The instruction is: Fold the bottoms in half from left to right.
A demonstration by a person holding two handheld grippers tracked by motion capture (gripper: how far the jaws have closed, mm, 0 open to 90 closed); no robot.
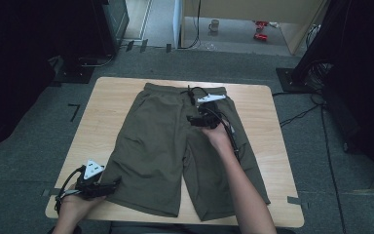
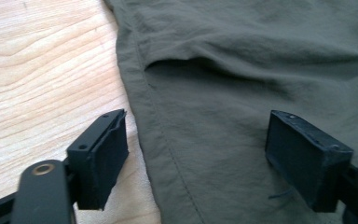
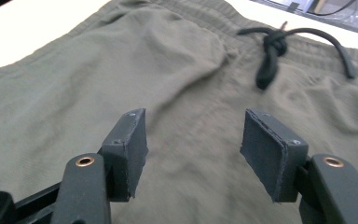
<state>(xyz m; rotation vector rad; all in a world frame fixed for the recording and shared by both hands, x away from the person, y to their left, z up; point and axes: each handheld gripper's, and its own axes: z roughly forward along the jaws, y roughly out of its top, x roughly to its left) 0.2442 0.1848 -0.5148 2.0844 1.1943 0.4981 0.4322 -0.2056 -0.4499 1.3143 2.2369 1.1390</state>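
Observation:
A pair of olive green shorts (image 1: 165,146) lies flat on the wooden table (image 1: 107,107), waistband at the far side. My left gripper (image 1: 114,184) is at the near left, by the outer edge of the left leg. In the left gripper view it (image 2: 196,130) stands open, one pad over bare wood (image 2: 37,70) and the other over the fabric (image 2: 242,70). My right gripper (image 1: 194,119) hovers over the middle of the shorts below the waistband. It (image 3: 193,140) is open above the cloth (image 3: 121,60), and the knotted black drawstring (image 3: 270,51) lies ahead of it.
A slit pocket opening (image 2: 191,63) gapes just ahead of the left jaws. Bare table shows to the left and right of the shorts. Beyond the table is grey floor with cables (image 1: 297,114), dark equipment at both sides, and a mug (image 1: 214,25) far back.

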